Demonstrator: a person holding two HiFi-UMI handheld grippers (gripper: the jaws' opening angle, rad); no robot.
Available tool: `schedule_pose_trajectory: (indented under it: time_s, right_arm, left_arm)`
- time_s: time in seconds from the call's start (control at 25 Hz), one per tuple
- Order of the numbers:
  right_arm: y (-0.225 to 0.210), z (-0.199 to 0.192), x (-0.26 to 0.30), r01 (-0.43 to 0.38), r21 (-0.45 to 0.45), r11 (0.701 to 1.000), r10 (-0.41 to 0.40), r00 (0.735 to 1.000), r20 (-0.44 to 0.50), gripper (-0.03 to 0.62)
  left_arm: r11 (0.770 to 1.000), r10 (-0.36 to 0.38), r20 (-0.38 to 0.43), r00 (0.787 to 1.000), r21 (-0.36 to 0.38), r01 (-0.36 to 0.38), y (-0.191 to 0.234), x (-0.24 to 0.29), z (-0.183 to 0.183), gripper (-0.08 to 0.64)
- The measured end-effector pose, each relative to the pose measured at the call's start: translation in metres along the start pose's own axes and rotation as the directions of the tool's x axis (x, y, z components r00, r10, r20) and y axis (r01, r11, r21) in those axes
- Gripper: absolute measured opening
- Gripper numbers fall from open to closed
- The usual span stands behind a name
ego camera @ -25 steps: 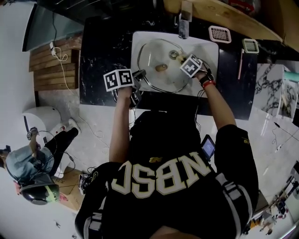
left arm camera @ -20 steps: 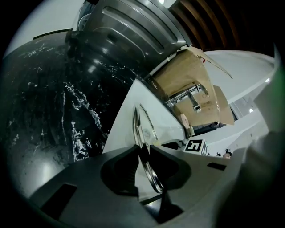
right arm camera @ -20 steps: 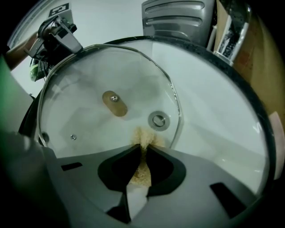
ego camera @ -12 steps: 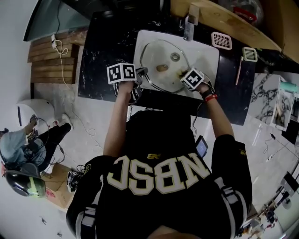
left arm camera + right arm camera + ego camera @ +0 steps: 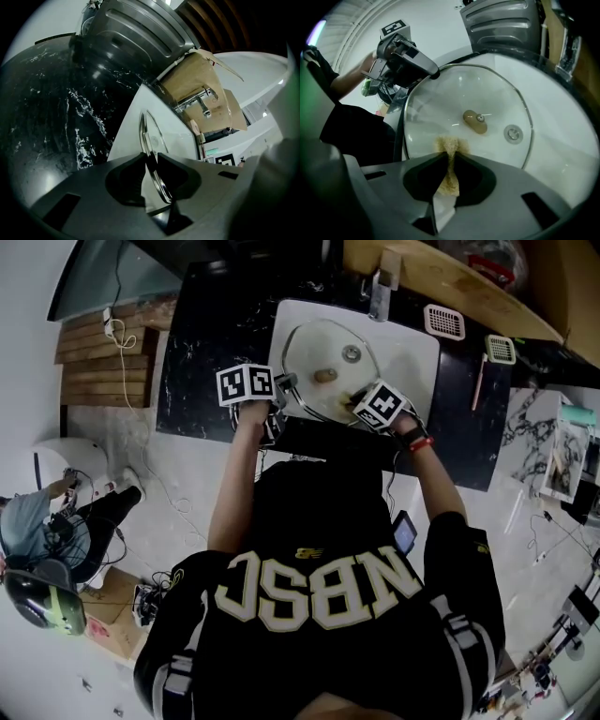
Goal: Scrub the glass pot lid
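A round glass pot lid (image 5: 323, 371) with a metal rim and a tan knob (image 5: 475, 122) is held tilted over the white sink (image 5: 412, 357). My left gripper (image 5: 279, 388) is shut on the lid's rim (image 5: 149, 154) at its left edge. My right gripper (image 5: 359, 401) is shut on a brownish-yellow sponge (image 5: 449, 154), which presses on the glass near the lid's front edge. The knob sits beyond the sponge, and the sink drain (image 5: 513, 133) shows through the glass.
The sink is set in a black marble counter (image 5: 206, 343). A faucet (image 5: 382, 287) stands at the sink's far side. Two small grilled holders (image 5: 444, 321) and a brush-like tool (image 5: 478, 381) lie on the counter to the right. A second person (image 5: 37, 549) sits on the floor far left.
My right gripper has carried the sponge from the lid's right side, near the knob, down and left toward the front edge. The left gripper has kept its grip on the rim.
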State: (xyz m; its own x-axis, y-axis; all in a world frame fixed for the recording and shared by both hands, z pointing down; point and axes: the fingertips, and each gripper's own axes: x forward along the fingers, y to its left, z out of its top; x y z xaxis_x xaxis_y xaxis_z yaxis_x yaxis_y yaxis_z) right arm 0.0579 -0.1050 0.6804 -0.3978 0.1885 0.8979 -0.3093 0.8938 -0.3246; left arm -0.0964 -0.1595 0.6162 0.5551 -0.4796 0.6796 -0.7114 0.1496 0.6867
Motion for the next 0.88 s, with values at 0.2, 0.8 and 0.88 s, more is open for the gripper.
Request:
schedule_pose_trajectory:
  time_s: [0.2,0.8,0.88]
  right_arm:
    - [0.022,0.02,-0.003,-0.09,0.021,0.996,0.088,0.993,0.08,0.052]
    - [0.025,0.113,0.005,-0.111,0.133,0.985,0.048,0.913,0.406,0.051]
    - [0.019,0.121,0.008,-0.09,0.134,0.987,0.025,0.905,0.424,0.051]
  left_arm:
    - [1.0,-0.005,-0.002,1.0,-0.002,0.005,0.0,0.0,0.001,0.087]
    - [1.0,-0.012,-0.01,1.0,-0.019,0.011,0.001,0.0,0.0,0.087]
    - [1.0,-0.012,-0.01,1.0,-0.028,0.011,0.002,0.0,0.0,0.087]
